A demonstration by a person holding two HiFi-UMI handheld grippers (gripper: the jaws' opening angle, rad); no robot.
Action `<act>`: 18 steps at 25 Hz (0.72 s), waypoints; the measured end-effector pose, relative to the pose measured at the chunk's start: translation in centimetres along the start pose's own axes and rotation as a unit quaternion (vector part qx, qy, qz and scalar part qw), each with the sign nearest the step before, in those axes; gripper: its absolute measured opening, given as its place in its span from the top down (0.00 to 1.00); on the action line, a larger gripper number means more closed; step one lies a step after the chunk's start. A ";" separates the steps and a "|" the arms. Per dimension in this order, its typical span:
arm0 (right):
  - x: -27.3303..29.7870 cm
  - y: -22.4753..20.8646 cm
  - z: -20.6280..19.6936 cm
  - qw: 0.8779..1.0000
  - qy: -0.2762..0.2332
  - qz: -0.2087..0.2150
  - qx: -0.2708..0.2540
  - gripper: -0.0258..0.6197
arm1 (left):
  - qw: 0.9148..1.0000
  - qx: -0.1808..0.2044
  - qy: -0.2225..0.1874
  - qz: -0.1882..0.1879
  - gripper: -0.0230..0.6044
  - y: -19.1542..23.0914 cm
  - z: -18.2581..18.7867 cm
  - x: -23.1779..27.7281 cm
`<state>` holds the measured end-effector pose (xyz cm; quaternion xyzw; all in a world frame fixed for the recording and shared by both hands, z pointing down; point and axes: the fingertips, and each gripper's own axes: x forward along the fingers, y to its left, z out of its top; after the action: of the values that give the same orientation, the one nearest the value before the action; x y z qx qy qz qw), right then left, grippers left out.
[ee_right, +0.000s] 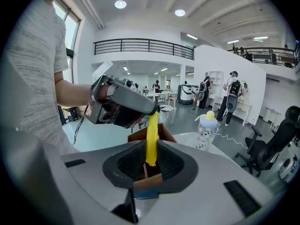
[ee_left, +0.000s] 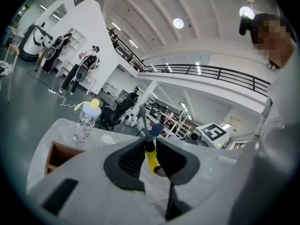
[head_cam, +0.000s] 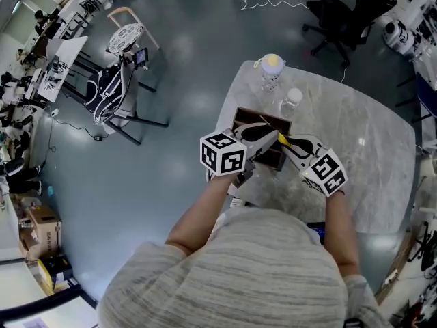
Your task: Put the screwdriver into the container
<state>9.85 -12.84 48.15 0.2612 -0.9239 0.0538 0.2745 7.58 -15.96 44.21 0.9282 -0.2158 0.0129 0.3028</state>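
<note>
Viewing from the head, the screwdriver [head_cam: 282, 140] hangs over the container [head_cam: 240, 115] on the table [head_cam: 369, 156]. In its own view, the left gripper [ee_left: 150, 156] clamps the yellow handle near the collar: stiff, light, probably slick. In its own view, the right gripper [ee_right: 150, 153] pinches the handle's butt. A bottle [ee_right: 206, 125] stands beside the container, judged clear.

Lab hall: office chairs [head_cam: 334, 20], mezzanine [ee_right: 143, 46]

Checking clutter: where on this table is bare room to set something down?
Bare: right half of the table, from container to right edge. Crowded: left side, where yellow-capped bottle, clear bottle, container, left tool and right tool on the screwdriver bunch together.
</note>
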 end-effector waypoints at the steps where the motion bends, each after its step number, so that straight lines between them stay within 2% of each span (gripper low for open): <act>1: 0.0 0.0 0.0 1.000 -0.001 0.000 0.001 0.86 | 1.000 0.004 0.002 0.001 0.83 0.0 0.0 0.0; 10: 0.3 -0.1 -1.0 1.000 0.015 0.002 -0.001 0.86 | 1.000 0.024 0.005 0.014 0.84 0.5 0.4 0.1; 18: 0.1 -0.4 -1.0 1.000 0.015 -0.005 0.002 0.86 | 0.997 0.050 0.018 0.047 0.84 2.0 0.4 -0.2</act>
<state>10.47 -12.98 49.04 0.2652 -0.9183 0.0581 0.2882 6.49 -17.57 44.98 0.9308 -0.2523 0.0548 0.2588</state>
